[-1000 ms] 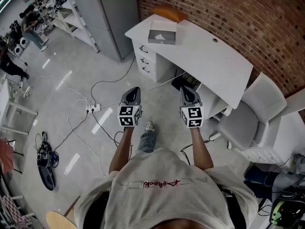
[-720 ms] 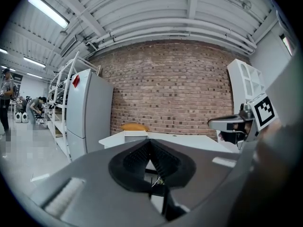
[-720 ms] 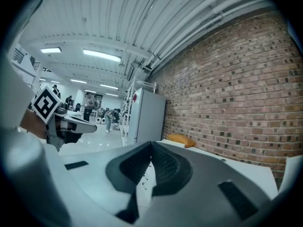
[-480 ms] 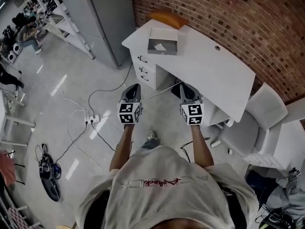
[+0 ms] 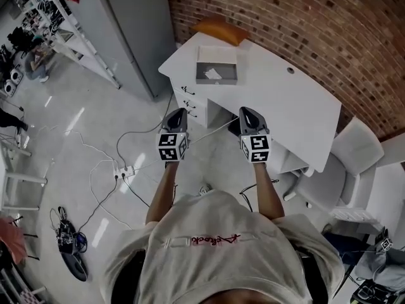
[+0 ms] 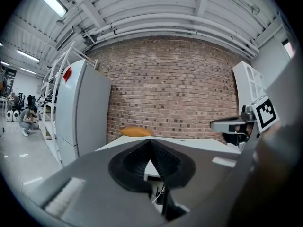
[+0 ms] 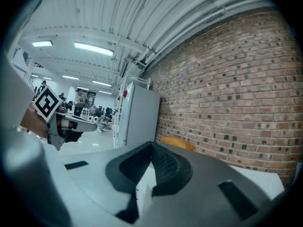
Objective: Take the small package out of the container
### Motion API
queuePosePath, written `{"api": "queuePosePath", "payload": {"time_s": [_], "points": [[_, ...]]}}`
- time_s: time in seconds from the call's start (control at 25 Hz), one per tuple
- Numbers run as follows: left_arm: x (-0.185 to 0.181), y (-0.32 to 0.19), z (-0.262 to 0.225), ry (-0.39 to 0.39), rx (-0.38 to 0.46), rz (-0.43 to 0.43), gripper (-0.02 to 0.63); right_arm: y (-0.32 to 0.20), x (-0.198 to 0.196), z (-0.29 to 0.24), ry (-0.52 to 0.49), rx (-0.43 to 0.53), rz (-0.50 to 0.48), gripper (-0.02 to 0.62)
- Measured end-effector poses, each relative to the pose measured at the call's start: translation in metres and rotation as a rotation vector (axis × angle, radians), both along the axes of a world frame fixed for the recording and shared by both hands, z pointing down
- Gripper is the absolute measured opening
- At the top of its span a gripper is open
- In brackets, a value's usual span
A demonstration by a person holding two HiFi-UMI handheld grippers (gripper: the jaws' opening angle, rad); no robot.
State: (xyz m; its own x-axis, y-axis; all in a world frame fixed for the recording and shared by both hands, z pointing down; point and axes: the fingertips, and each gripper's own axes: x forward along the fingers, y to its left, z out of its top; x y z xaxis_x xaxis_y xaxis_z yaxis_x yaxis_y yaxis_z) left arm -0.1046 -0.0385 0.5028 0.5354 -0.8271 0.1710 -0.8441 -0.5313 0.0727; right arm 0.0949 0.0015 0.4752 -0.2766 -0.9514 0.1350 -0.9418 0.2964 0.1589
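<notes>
Both the left gripper and the right gripper are held shut and empty, side by side short of the white worktop, on whose left end the open container is seen with the small package lying inside

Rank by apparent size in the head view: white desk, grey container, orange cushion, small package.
1. white desk, by far the largest.
2. grey container and orange cushion: these look about alike, too close to rank.
3. small package, the smallest, lying inside the container.
</notes>
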Motion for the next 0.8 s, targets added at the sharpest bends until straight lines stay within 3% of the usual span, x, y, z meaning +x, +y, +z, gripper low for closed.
{"api": "queuePosePath", "payload": {"time_s": [0.4, 0.8], "points": [[0.008, -0.066, 0.002, 0.007, 0.005, 0.044, 0.009, -0.055, 0.005, 0.004, 0.013, -0.005, 0.043, 0.011], [0.007, -0.086, 0.011, 0.006, -0.015, 0.051, 0.009, -0.068, 0.008, 0.021, 0.015, -0.043, 0.054, 0.011]]}}
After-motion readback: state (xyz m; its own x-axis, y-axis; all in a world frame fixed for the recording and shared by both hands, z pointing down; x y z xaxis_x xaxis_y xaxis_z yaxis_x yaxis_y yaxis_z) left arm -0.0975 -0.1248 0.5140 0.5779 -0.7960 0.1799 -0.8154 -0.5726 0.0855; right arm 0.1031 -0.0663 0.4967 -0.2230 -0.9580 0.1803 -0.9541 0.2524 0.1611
